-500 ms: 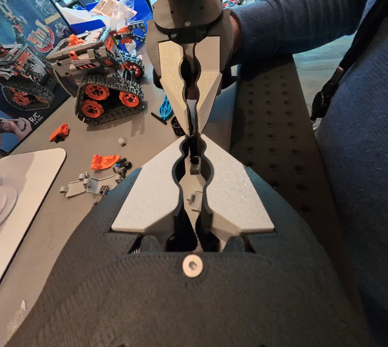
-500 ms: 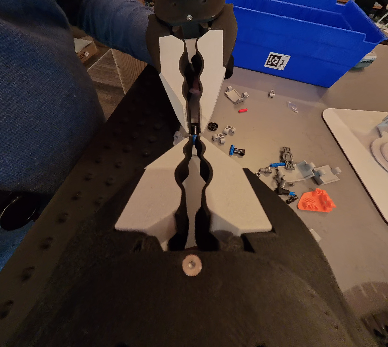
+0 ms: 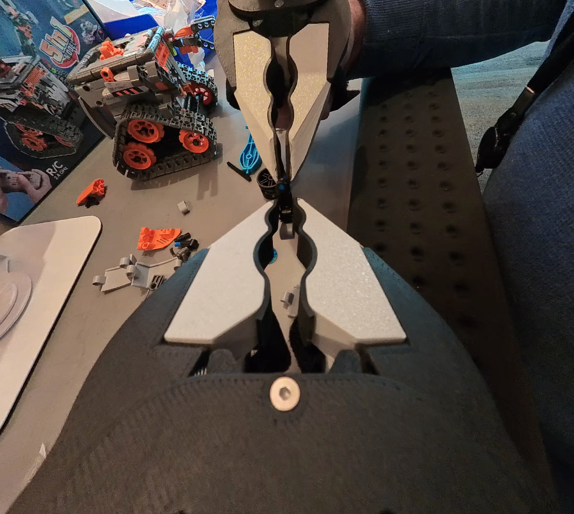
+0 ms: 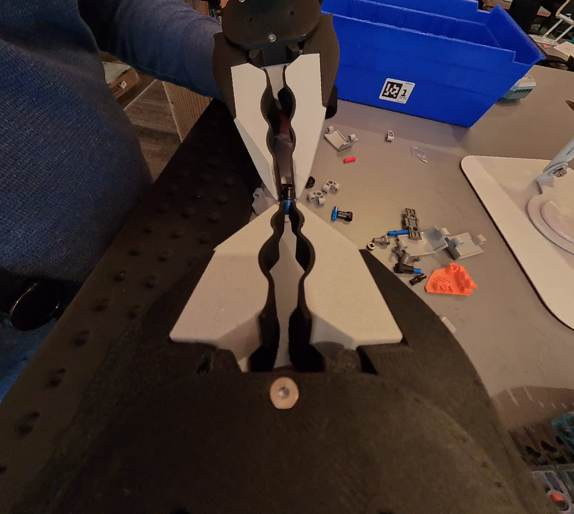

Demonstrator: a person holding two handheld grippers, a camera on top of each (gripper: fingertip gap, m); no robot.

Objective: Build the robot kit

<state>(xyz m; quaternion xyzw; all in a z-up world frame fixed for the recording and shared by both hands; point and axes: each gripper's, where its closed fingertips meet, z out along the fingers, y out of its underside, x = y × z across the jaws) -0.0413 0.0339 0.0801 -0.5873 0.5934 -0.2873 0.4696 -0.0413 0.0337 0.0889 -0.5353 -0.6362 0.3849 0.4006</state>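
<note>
Black connector piece (image 3: 285, 209) with a blue pin (image 4: 287, 206) sits right between the two grippers, held up above the desk (image 3: 124, 328), near its edge. From where I stand, the left gripper (image 3: 285, 210) is nearly closed, its tips pinching the black end of that small piece. The right gripper (image 4: 288, 210) meets it tip to tip from the opposite side, also closed down narrow, gripping the blue pin end. Both point straight at each other, each held by a hand in a blue knitted sleeve (image 3: 450, 8).

Behind the right gripper, on the desk, stands a tracked toy vehicle (image 3: 155, 113) of grey and black bricks with orange wheels, in front of a printed box (image 3: 28, 88). Loose parts lie about on the grey surface: an orange panel (image 4: 450, 281), a grey hinged plate (image 4: 450, 244), several small grey connectors (image 4: 323, 193), a tiny red pin (image 4: 349, 160) and a blue-and-black pin (image 4: 341, 214). A blue bin (image 4: 419, 48) with a square marker sticker stands farther back. A pale board (image 4: 512, 219) lies off to the side. A black perforated strip (image 3: 419, 188) runs along the desk's edge by the person.
</note>
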